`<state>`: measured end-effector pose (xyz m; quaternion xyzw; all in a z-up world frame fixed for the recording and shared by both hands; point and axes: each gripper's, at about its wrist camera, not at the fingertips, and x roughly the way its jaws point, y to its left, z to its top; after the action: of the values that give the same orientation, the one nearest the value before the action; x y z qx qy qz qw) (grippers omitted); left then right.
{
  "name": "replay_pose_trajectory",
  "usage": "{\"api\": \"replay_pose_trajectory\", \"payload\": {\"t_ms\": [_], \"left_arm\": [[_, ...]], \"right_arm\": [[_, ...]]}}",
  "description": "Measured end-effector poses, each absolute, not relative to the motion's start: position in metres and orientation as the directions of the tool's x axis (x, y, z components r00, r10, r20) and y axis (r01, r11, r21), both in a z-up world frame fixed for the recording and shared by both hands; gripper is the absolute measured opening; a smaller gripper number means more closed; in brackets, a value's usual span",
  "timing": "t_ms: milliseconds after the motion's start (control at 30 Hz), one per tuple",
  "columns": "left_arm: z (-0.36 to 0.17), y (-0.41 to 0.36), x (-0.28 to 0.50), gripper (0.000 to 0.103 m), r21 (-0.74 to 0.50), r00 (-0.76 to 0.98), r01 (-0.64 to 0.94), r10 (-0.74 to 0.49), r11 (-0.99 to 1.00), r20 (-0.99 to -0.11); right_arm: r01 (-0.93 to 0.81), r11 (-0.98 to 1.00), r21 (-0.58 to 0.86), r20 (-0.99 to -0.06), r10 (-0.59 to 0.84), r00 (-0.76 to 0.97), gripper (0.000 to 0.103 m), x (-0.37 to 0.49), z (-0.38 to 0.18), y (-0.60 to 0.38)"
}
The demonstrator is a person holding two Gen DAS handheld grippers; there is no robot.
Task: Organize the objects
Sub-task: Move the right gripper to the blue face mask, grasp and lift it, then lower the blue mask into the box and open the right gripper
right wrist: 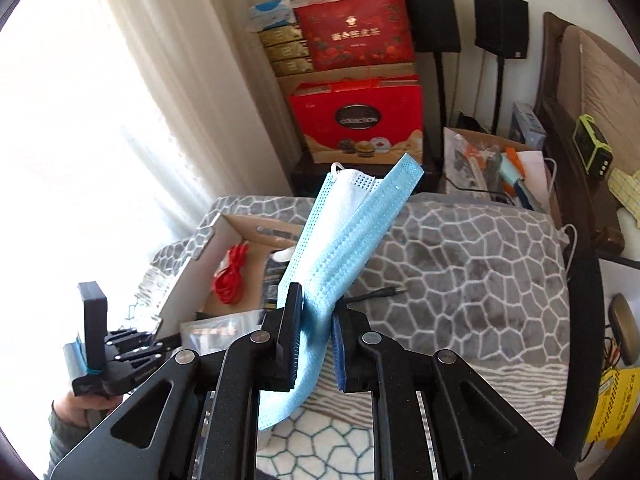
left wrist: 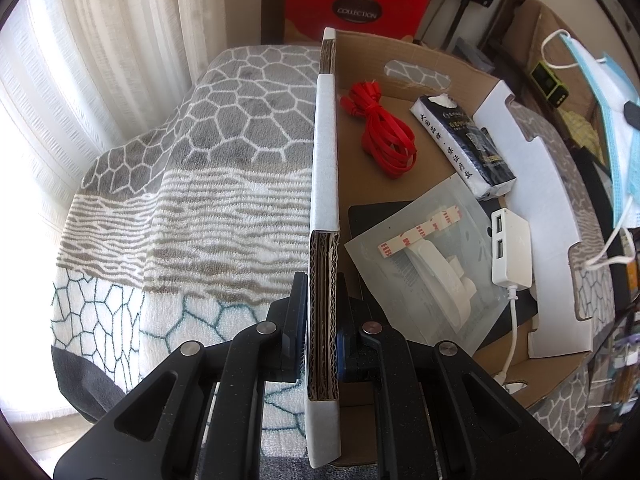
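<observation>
My left gripper is shut on the near side wall of an open cardboard box that rests on a patterned blanket. Inside the box lie a red cable, a dark tissue pack, a clear bag of adhesive hooks and a white USB hub. My right gripper is shut on a blue face mask, lifted above the blanket to the right of the box. That mask hangs at the right edge of the left wrist view.
The grey and white blanket covers the bed around the box. A black cable end lies on it near the mask. Red gift boxes, speakers and a cluttered carton stand behind. A curtain hangs at left.
</observation>
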<state>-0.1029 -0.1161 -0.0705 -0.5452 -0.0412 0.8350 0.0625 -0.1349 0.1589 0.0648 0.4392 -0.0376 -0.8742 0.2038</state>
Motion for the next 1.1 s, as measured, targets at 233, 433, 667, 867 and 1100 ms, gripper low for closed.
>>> {"api": "replay_pose_trajectory", "payload": {"t_ms": [233, 433, 667, 867, 1100], "left_arm": [[-0.070, -0.114, -0.102, 0.010, -0.130, -0.394, -0.062, 0.144, -0.990, -0.908], [-0.071, -0.114, -0.103, 0.010, -0.133, -0.393, -0.060, 0.146, -0.989, -0.908], [-0.071, -0.114, -0.103, 0.010, -0.135, -0.393, -0.058, 0.147, -0.989, -0.908], [-0.071, -0.114, -0.103, 0.010, -0.133, -0.392, -0.059, 0.146, -0.989, -0.908], [-0.071, -0.114, -0.103, 0.010, -0.134, -0.393, -0.059, 0.146, -0.989, -0.908]], "right_arm": [[0.395, -0.873, 0.286, -0.760, -0.458, -0.461, 0.015, -0.139, 0.046, 0.103], [0.431, -0.838, 0.334, -0.765, -0.508, -0.395, 0.029, -0.142, 0.032, 0.065], [0.436, -0.848, 0.302, -0.793, -0.477, -0.379, 0.070, -0.140, 0.023, 0.059], [0.403, -0.862, 0.308, -0.781, -0.471, -0.410, 0.070, -0.143, 0.031, 0.085], [0.340, -0.899, 0.277, -0.799, -0.412, -0.437, 0.070, -0.153, 0.031, 0.115]]}}
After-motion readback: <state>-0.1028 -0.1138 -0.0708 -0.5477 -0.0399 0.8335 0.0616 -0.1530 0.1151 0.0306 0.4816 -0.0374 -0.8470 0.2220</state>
